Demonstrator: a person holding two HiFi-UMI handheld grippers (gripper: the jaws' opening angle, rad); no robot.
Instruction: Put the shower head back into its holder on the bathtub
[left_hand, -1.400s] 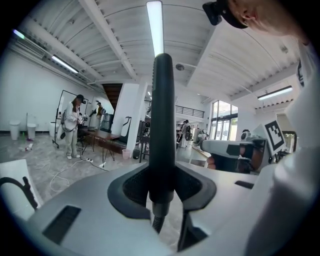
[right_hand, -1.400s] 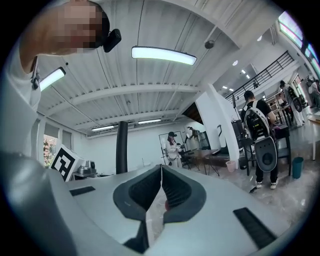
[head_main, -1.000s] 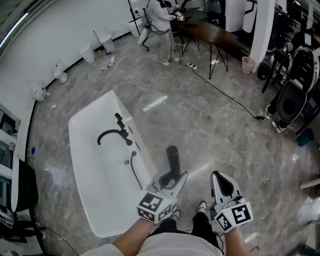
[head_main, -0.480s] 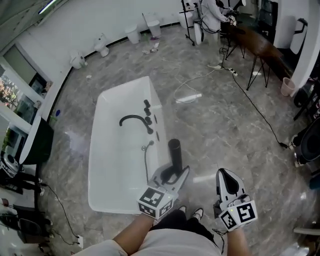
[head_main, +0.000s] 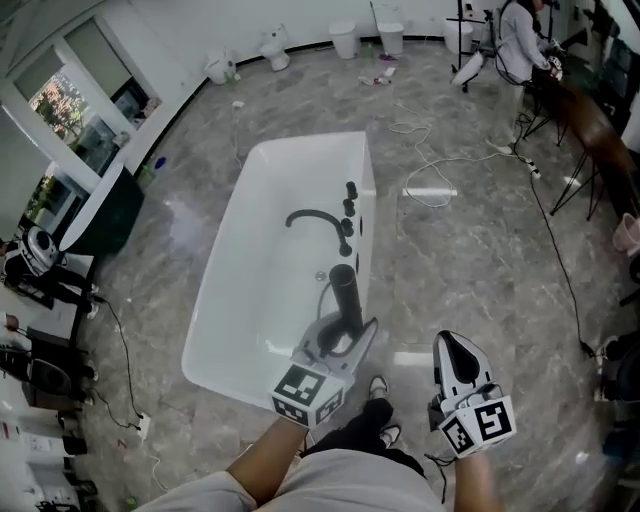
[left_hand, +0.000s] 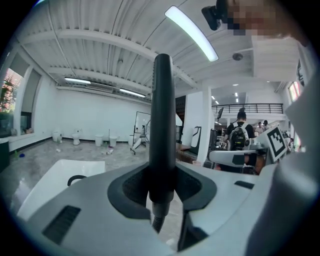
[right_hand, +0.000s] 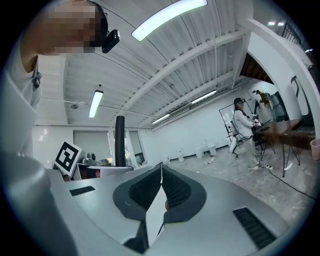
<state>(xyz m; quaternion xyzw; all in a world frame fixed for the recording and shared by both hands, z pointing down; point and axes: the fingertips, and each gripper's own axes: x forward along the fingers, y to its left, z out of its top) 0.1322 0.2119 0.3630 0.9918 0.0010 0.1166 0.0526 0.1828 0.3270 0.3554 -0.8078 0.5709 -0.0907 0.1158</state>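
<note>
The black wand-shaped shower head stands upright in my left gripper, whose jaws are shut on its lower end. In the left gripper view the shower head rises between the pads, and its hose hangs below them. The hose runs into the white bathtub. A curved black faucet and a row of black fittings sit on the tub's right rim, just beyond the shower head. My right gripper is shut and empty, to the right over the floor; its pads meet.
A person stands by a dark table at the far right. Cables trail over the marble floor right of the tub. Toilets and bins line the far wall. A dark cabinet stands left of the tub.
The view has swung round, so the tub now lies straight ahead instead of to the left. Both grippers moved with it; the shower head now shows over the tub's right rim.
</note>
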